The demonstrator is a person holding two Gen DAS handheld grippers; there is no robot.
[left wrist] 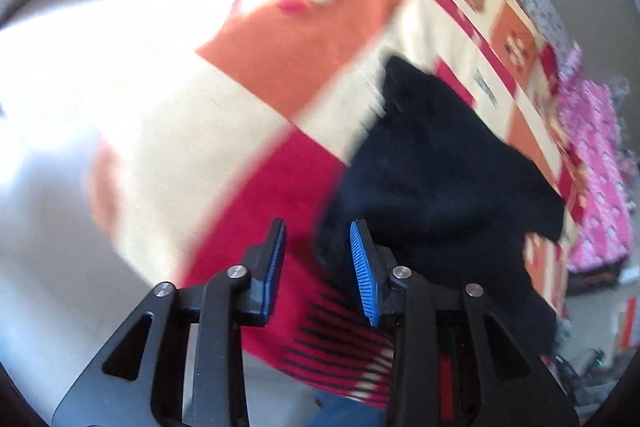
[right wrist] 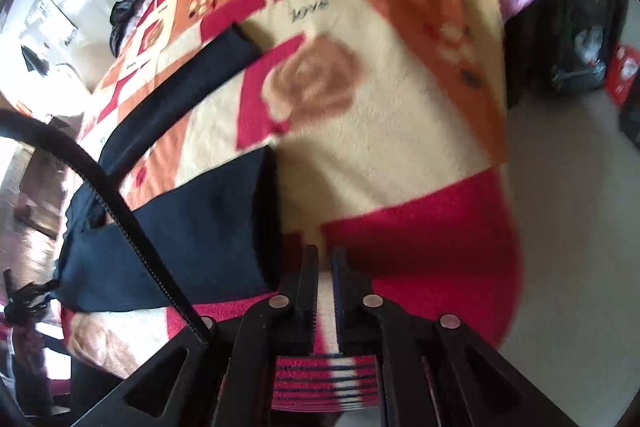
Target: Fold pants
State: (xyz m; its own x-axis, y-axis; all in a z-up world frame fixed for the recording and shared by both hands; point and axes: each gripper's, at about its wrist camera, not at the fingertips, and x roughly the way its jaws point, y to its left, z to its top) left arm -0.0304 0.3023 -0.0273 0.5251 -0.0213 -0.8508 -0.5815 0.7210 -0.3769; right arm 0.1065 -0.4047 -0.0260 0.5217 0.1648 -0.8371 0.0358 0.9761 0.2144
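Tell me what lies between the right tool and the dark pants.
Only bare blanket in the right wrist view: the right tool sits just beside the pants.

pants on blanket | left claw beside pants edge

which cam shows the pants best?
Right wrist: the pants lie spread on the blanket, waist end with drawstring and both legs visible. Left wrist shows only a blurred dark heap with no detail.
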